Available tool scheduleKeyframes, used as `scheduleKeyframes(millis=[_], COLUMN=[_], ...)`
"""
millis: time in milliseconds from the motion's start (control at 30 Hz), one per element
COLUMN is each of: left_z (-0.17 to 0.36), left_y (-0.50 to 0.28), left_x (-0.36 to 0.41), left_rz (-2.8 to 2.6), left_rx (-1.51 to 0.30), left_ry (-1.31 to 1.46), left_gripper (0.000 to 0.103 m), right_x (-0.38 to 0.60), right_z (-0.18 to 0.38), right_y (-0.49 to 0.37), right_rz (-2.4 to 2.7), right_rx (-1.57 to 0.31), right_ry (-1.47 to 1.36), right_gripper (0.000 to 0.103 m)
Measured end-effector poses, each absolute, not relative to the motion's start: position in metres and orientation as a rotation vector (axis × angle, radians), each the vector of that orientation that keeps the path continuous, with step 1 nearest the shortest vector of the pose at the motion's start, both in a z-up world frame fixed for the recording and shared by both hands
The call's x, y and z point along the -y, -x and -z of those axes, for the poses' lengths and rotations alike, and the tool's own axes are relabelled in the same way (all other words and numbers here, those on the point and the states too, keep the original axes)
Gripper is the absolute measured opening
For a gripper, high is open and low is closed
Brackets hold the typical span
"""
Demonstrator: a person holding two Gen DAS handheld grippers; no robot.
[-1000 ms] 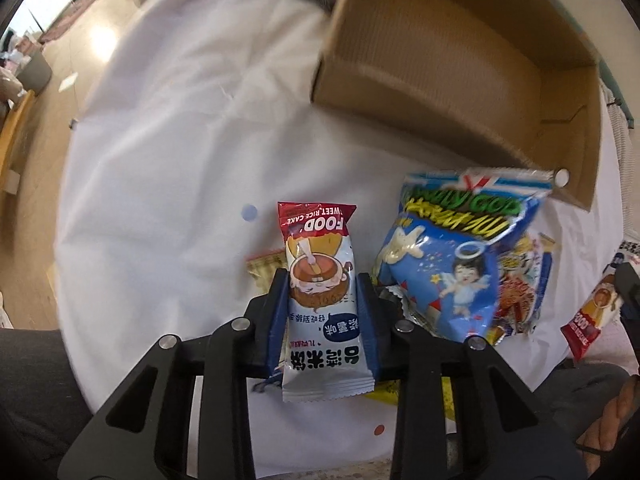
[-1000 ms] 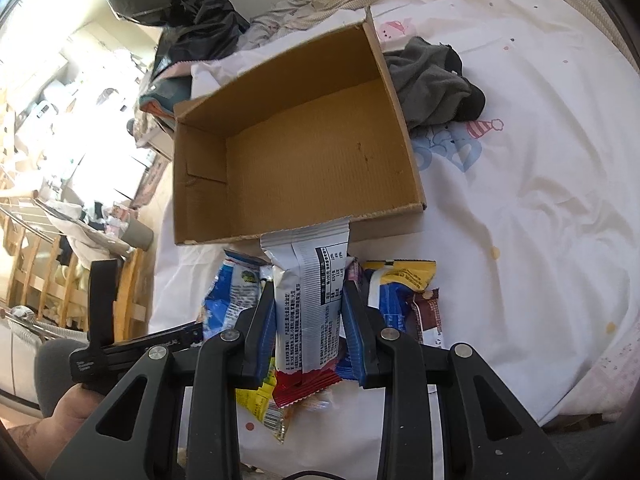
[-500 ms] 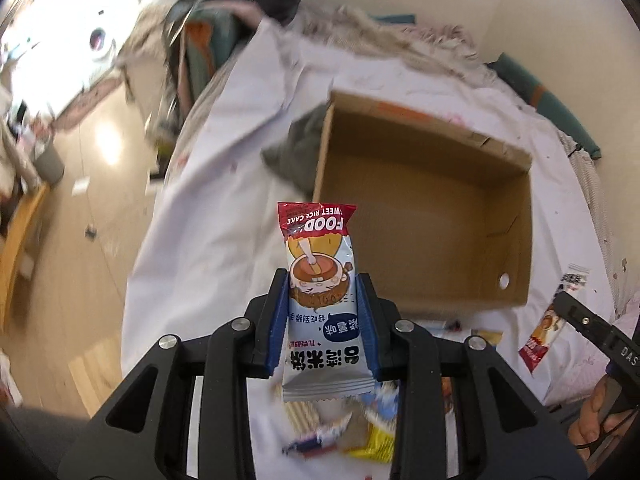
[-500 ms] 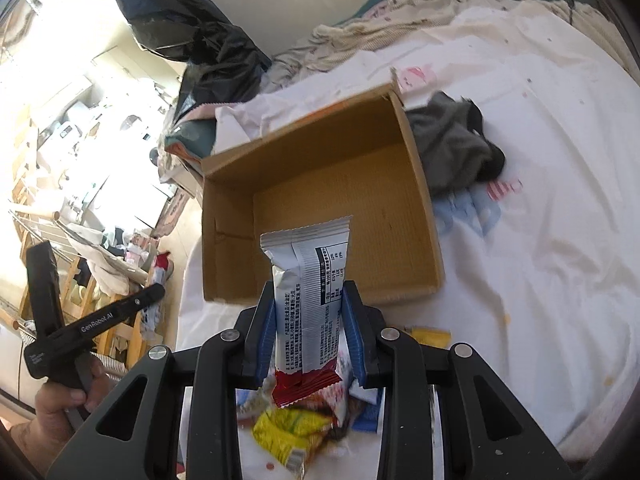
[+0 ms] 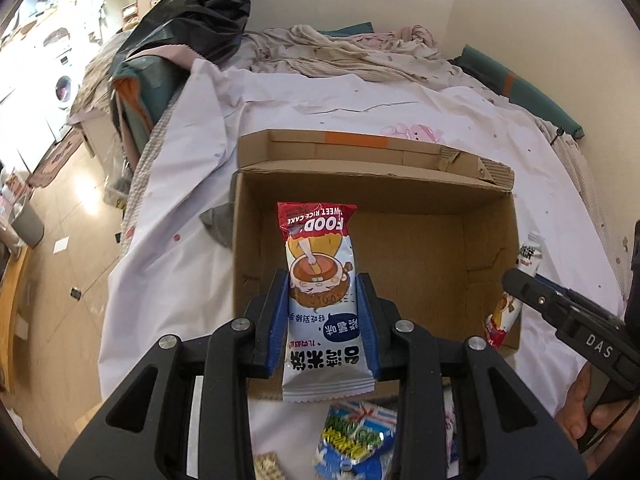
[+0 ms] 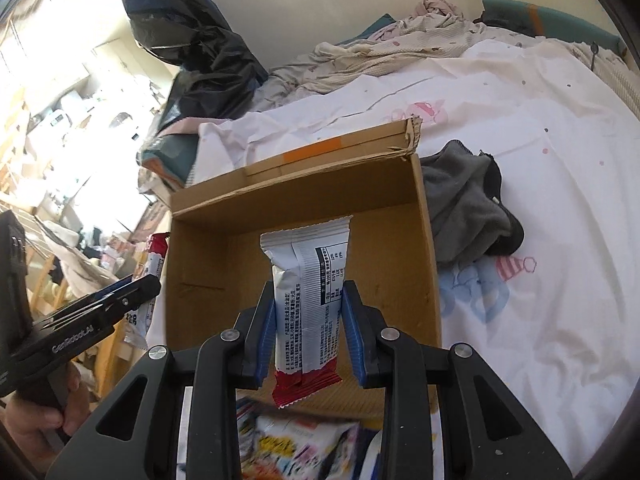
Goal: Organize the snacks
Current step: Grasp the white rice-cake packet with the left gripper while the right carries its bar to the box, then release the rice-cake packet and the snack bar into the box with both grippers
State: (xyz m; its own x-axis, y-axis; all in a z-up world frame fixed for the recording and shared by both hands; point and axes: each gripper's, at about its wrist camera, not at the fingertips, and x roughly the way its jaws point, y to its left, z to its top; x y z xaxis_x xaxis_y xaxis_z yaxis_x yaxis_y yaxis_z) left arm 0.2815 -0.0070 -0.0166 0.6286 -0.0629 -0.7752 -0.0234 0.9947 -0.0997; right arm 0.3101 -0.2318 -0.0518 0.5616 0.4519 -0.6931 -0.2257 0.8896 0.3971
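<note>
My left gripper (image 5: pixel 322 320) is clamped on a rice cake packet (image 5: pixel 320 292), printed side toward me, and my right gripper (image 6: pixel 308 336) is clamped on a second rice cake packet (image 6: pixel 308 296), its label side facing me with the red end hanging down. Loose snack bags (image 5: pixel 356 440) lie on the white sheet (image 5: pixel 168 216) at 6 o'clock, just below both packets. Behind each packet sits the open cardboard box (image 5: pixel 492 216), a grey garment (image 6: pixel 468 216) touches its side at 3 o'clock in the right view, and a black bag (image 6: pixel 188 40) stands farthest, toward 11 o'clock.
</note>
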Motion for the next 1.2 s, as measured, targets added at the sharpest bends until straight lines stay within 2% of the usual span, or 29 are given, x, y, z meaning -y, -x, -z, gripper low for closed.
scheduleKeyframes(millis=[233,500,1100,1200], left_z=[0.040,0.055,0.060,0.059], left_y=[-0.295,-0.305,-0.305,-0.303], left_x=[0.014,0.009,0.014,0.015], left_rz=[0.028,0.031,0.032,0.037], left_rx=[-0.873,-0.933,-0.953,-0.955], left_ry=[0.067,0.100,0.103,0.102], left_gripper=[0.029,0.029,0.029,0.034], right_x=[0.226,0.223,0.220,0.220], right_z=[0.066,0.080,0.088,0.085], right_y=[-0.320,-0.327,-0.328,-0.328], right_rz=[-0.376,-0.352,-0.342,-0.337], right_rx=[-0.922,-0.973,-1.005,-0.992], right_ry=[-0.227,-0.227,-0.223,-0.232], right_gripper=[0.033,0.033,0.035,0.036])
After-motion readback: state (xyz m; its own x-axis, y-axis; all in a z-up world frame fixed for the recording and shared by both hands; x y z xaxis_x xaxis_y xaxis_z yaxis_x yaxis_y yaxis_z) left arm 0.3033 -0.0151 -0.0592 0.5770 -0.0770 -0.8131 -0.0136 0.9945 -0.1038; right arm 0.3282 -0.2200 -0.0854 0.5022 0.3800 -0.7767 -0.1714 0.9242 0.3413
